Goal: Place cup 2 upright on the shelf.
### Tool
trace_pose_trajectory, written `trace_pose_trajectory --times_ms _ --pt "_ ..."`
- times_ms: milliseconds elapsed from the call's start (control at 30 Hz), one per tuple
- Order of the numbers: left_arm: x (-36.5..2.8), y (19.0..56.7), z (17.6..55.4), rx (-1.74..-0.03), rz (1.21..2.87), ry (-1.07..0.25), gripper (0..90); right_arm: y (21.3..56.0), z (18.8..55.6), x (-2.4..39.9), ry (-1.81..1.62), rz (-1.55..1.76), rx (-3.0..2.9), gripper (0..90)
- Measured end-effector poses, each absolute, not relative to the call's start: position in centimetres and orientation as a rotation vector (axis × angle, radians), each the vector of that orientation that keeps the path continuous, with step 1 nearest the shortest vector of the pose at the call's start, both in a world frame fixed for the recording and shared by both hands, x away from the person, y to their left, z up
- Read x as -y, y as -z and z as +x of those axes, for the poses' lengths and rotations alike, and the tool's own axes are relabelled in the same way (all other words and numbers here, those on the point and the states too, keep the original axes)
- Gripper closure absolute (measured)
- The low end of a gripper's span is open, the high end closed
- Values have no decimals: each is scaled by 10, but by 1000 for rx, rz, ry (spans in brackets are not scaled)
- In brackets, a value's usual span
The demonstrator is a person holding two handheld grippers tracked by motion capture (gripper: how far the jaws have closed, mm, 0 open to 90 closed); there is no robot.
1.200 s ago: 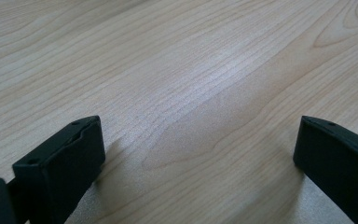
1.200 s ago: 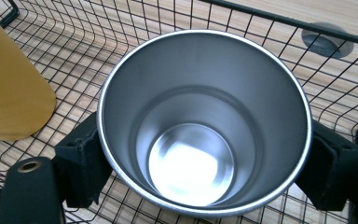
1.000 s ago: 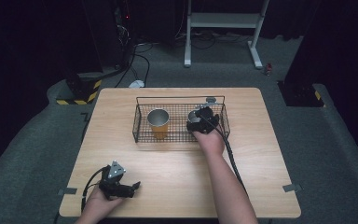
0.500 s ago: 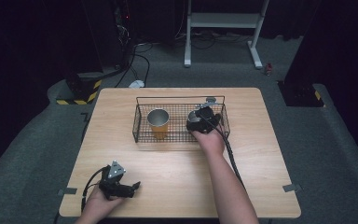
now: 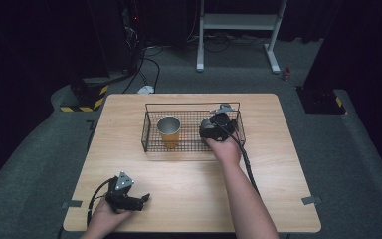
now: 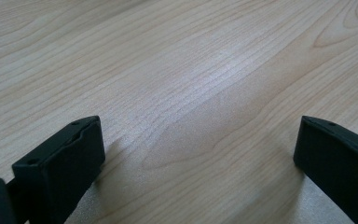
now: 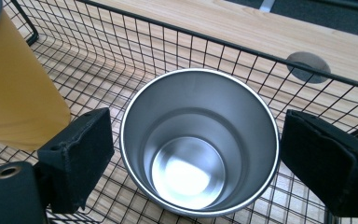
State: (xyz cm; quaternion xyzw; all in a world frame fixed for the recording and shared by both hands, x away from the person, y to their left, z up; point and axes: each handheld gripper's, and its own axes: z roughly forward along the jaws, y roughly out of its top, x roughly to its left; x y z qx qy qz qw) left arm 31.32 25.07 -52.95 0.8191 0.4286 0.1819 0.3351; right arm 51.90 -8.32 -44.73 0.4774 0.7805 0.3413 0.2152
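A black wire basket [image 5: 194,105] stands mid-table. In it, at the left, is a yellow cup [image 5: 169,130] with a steel inside. My right gripper [image 5: 214,127] reaches into the basket's right half. In the right gripper view a bare steel cup [image 7: 198,144] stands upright on the mesh between the jaws of the right gripper [image 7: 196,140]. The pads [image 7: 81,154] flank its rim with thin gaps on both sides. The yellow cup [image 7: 14,88] is just left of it. My left gripper [image 5: 144,199] rests low at the near left, and in its own view the left gripper [image 6: 198,154] stands open over bare wood.
The wooden table [image 5: 189,184] has a round grey grommet [image 7: 307,66] just beyond the basket's far wall [image 7: 214,42]. Grey carpet surrounds the table. A white stand [image 5: 238,22] and cables lie on the floor behind it.
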Motion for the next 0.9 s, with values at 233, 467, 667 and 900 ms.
trace_pose_trajectory --times_ms 233,467,667,900 --pt "-250 530 313 -1119 2135 -475 21 441 514 84 -973 1305 -2151 99" --pt "-250 530 313 -1120 2135 -475 20 436 509 88 -992 1306 -2141 100" --pt "-250 530 313 -1121 2135 -476 20 435 506 91 -1006 1299 -2133 100" --pt "-250 530 313 -1121 2135 -476 20 435 496 99 -1018 1303 -2120 100"
